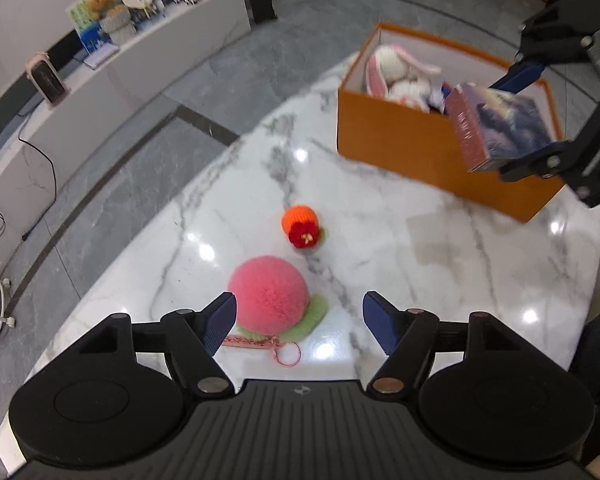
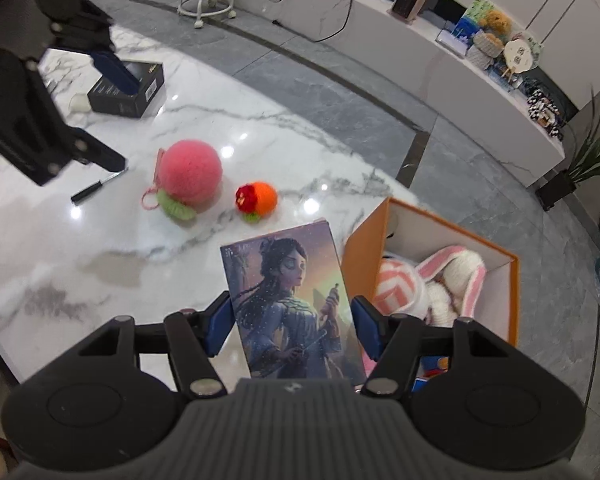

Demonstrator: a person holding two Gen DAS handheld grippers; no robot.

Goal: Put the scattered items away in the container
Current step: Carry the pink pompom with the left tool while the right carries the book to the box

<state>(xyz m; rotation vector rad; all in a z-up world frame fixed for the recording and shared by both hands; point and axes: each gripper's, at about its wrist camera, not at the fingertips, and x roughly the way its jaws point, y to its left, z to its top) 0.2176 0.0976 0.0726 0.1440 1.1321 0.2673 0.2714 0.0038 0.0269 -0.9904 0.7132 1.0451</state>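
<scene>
Right tongs (image 2: 292, 328) pinch an illustrated box (image 2: 292, 300) by its two side edges and hold it in the air just beside the orange container (image 2: 360, 252), at the container's near corner. Only the pads bear on the box's edges, and most of the box stands forward of them; if the grip is light, the box could pivot or slip and strike the container's rim instead of going inside. A pink-and-white plush rabbit (image 2: 440, 280) already fills much of the container, so the box may come to rest tilted on the plush or jut over the wall.

Left tongs (image 1: 299, 322) stand spread with nothing between them, over a pink pompom peach (image 1: 269, 292) that lies on the tabletop (image 1: 420, 248) well away from the container. One finger is close against the peach's side, and a careless descent could nudge it and drag its keyring (image 1: 288, 356).

A small orange knitted fruit (image 1: 302, 226) lies between the peach and the container, with bare marble around it. Farther from the container than the peach lie a black box (image 2: 128, 88) and a dark pen-like stick (image 2: 88, 192). The tabletop's curved edge runs behind the container, close to its far wall, so a hard push there could shift it toward the floor.
</scene>
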